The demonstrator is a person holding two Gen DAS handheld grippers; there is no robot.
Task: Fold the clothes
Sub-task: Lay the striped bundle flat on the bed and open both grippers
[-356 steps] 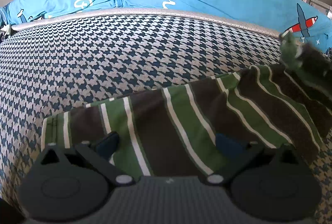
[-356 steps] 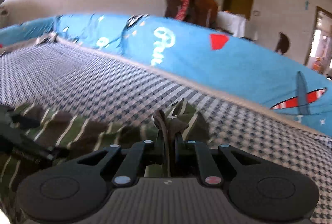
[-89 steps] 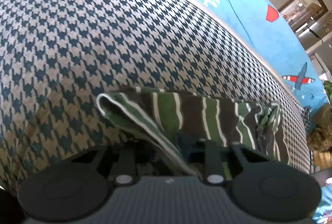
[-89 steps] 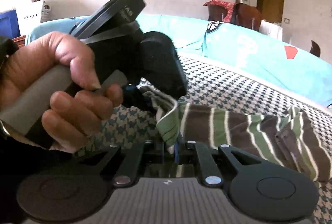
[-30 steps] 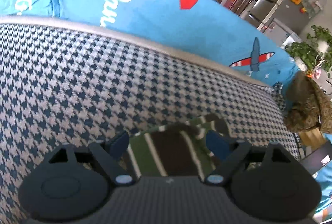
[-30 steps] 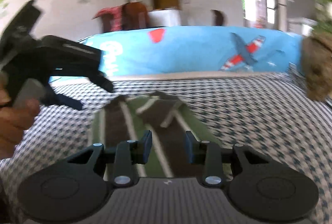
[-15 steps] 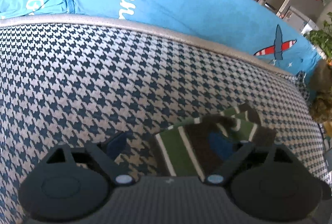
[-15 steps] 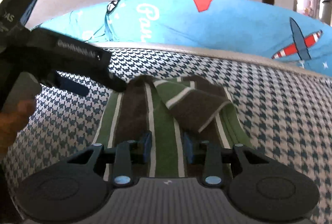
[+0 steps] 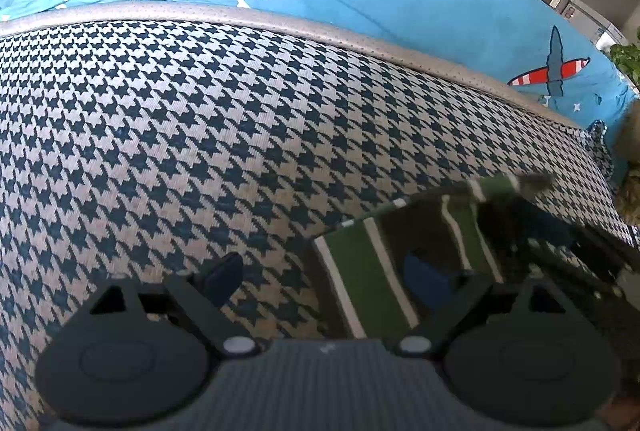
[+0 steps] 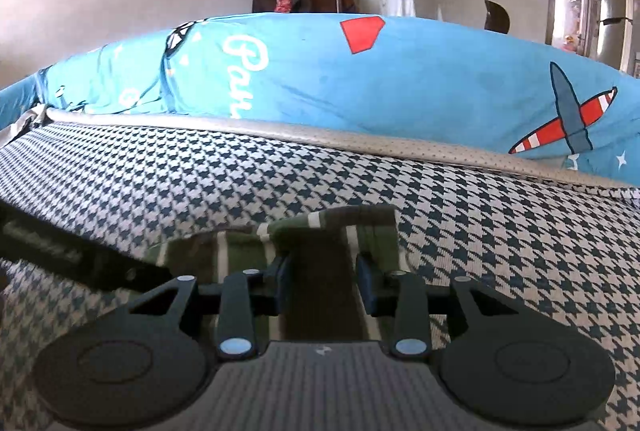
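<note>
The left tongs point(image 9: 320, 271) stand wide apart and empty, low over the houndstooth cushion point(image 9: 200, 119), one fingertip above bare cloth, the other above the near left edge of the striped garment point(image 9: 380, 271). That garment, green and brown with white stripes, lies folded into a compact bundle on the cushion, toward its right end. The right tongs point(image 10: 322, 281) are slightly parted over the bundle, gripping nothing. A blue printed cover point(image 10: 360, 79) lies along the cushion's far edge.
</note>
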